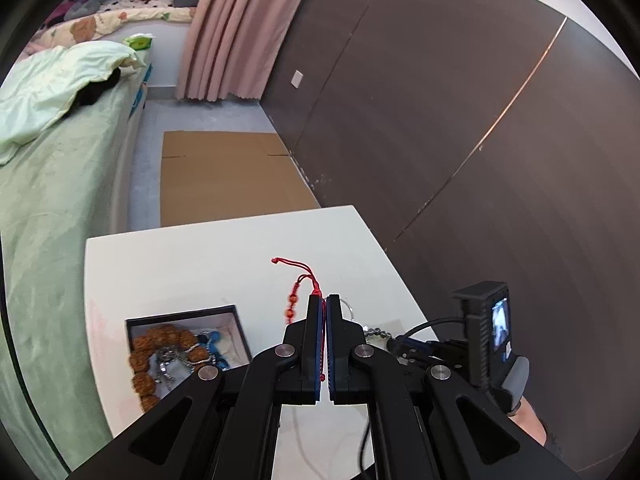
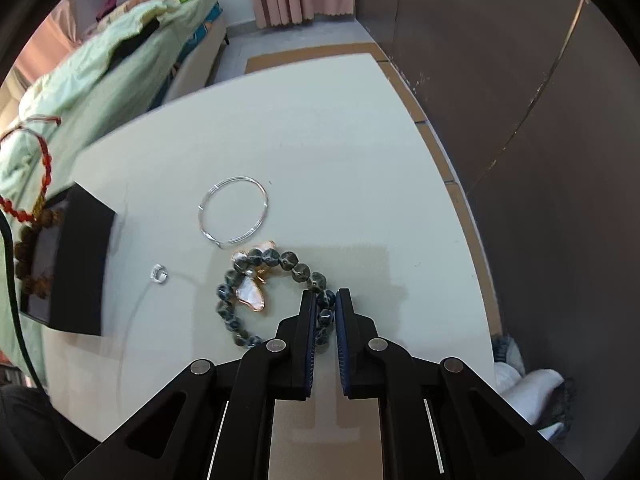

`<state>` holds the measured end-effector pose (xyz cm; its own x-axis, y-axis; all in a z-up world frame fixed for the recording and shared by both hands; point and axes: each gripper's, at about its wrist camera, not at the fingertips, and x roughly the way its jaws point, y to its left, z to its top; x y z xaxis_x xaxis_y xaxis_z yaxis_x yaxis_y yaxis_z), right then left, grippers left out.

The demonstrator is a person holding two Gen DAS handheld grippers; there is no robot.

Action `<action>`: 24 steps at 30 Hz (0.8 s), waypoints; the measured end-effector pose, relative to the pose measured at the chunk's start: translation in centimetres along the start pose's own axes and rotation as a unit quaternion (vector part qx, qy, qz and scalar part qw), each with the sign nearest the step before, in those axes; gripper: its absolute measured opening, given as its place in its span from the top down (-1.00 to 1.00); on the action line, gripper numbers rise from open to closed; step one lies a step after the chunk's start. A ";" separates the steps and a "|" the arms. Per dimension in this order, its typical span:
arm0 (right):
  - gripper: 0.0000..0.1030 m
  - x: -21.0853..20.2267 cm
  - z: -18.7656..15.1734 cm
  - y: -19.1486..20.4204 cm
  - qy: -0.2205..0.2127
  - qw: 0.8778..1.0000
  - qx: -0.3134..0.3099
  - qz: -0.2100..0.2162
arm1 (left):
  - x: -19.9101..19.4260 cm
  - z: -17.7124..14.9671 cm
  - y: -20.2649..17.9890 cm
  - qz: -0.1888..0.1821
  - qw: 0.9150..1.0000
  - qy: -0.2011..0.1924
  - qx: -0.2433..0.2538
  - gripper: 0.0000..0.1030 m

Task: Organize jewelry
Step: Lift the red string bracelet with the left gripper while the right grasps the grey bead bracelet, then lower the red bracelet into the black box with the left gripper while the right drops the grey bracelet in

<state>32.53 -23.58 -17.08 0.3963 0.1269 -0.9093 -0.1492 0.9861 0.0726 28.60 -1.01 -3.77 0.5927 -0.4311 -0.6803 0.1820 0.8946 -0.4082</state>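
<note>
Two tongs work over one white tabletop (image 2: 340, 128). The left tongs (image 1: 324, 300) are clamped on one red braided cord bracelet (image 1: 298, 292) with round orange beads, lifted above the tabletop beside the one black jewelry box (image 1: 184, 314). The right tongs (image 2: 325, 300), narrowed, grip one dark faceted bead bracelet (image 2: 280, 260) lying on the tabletop. Nearby lie one clear thin bangle (image 2: 234, 212), one small clear ring (image 2: 159, 273) and one pearly butterfly pendant (image 2: 252, 294).

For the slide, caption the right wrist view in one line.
Right tongs closing on a dark faceted-bead bracelet on the white table, beside a clear thin bangle.
</note>
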 end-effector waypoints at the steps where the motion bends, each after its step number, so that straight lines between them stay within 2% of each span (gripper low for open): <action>1: 0.79 -0.5 0.0 -0.1 -0.007 1.000 0.004 0.010 | -0.4 -0.1 0.2 0.001 1.000 -0.002 -0.001 0.98; 7: 0.79 -4.4 0.2 1.0 -0.059 0.996 0.011 0.068 | -2.2 -0.8 1.8 0.004 1.000 -0.005 -0.014 0.98; 13: 0.79 -7.0 0.7 3.7 -0.094 0.992 -0.009 0.080 | -2.6 -1.8 3.9 0.004 0.999 0.010 -0.037 0.98; 16: 0.79 -8.4 1.1 4.6 -0.107 0.990 -0.009 0.090 | -2.0 -1.9 4.9 -0.006 0.998 0.031 -0.059 0.97; 18: 0.79 -9.3 1.1 5.3 -0.114 0.989 -0.011 0.096 | -1.9 -2.0 5.3 0.004 0.997 0.038 -0.061 0.93; 19: 0.79 -9.6 1.2 5.7 -0.117 0.988 -0.012 0.098 | -1.9 -2.1 5.4 0.010 0.997 0.039 -0.059 0.84; 21: 0.79 -10.6 1.3 6.4 -0.125 0.986 -0.017 0.105 | -2.3 -2.1 5.7 0.014 0.997 0.036 -0.061 0.33; 22: 0.79 -11.0 1.3 6.9 -0.129 0.986 -0.019 0.109 | -2.6 -2.1 6.0 0.012 0.997 0.031 -0.064 -0.23; 23: 0.79 -11.4 1.5 7.3 -0.132 0.985 -0.021 0.113 | -3.1 -2.1 6.2 0.013 0.998 0.021 -0.066 -0.62; 24: 0.79 -11.8 1.6 7.7 -0.133 0.984 -0.021 0.118 | -3.7 -2.0 6.3 0.020 0.998 0.009 -0.065 -0.69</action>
<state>28.14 -17.35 -5.15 0.5690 0.3807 -0.7289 -0.3013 0.9213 0.2459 25.96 6.00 -5.07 0.5832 -0.3987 -0.7078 0.0545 0.8885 -0.4557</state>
